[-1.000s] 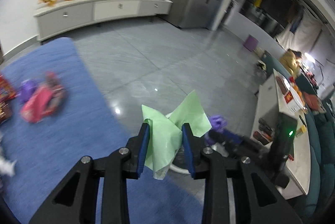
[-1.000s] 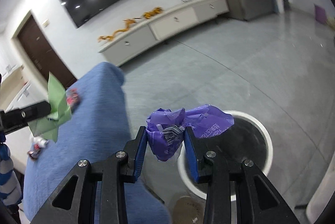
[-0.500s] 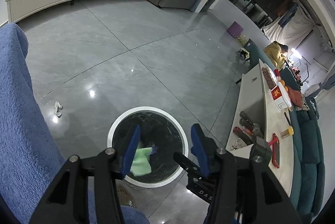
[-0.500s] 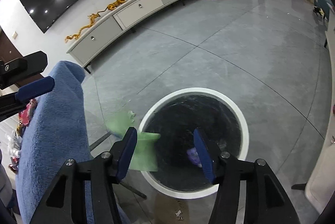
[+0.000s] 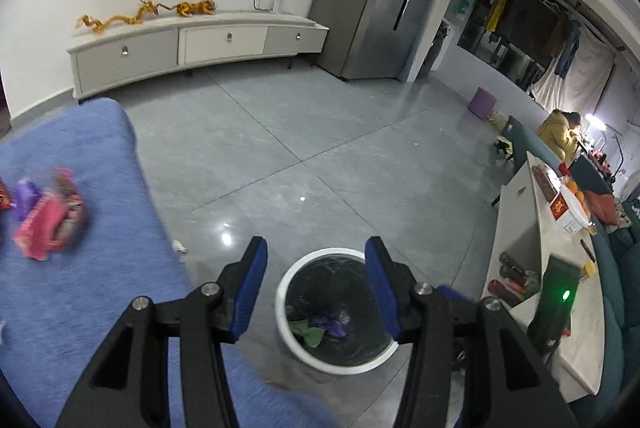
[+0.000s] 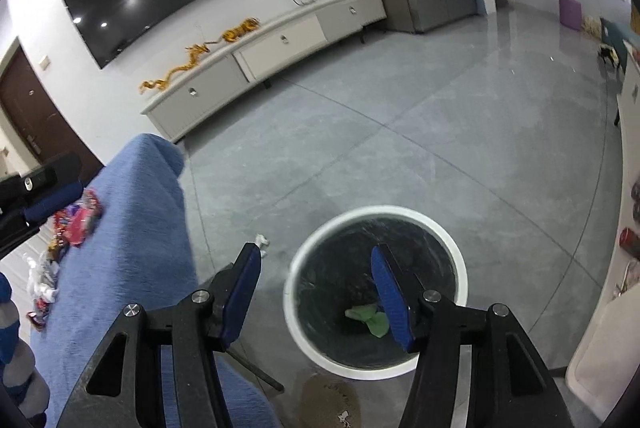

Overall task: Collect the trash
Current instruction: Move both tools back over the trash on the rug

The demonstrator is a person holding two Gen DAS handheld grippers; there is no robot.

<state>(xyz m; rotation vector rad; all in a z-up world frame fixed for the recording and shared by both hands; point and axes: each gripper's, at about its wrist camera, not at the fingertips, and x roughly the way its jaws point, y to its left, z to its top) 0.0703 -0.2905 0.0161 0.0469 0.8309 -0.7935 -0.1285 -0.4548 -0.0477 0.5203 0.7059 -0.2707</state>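
A round white-rimmed trash bin (image 5: 285,288) with a black liner stands on the grey floor; it also shows in the right wrist view (image 6: 460,260). Inside lie a green paper (image 5: 308,333) (image 6: 370,318) and a purple wrapper (image 5: 330,322). My left gripper (image 5: 316,290) is open and empty above the bin. My right gripper (image 6: 316,298) is open and empty above the bin too. Pink and purple wrappers (image 5: 48,216) lie on the blue cloth-covered surface (image 5: 80,288) at the left, and show in the right wrist view (image 6: 78,220).
A small white scrap (image 5: 180,248) (image 6: 261,240) lies on the floor beside the blue surface. More white and red litter (image 6: 42,288) sits at the far left. A white table (image 5: 548,312) with bottles and boxes stands right. A low white cabinet (image 5: 192,48) lines the far wall.
Both grippers opened and dropped their loads: the green paper and the purple wrapper fell into the bin. Both grippers have since tilted up and drawn back a little.
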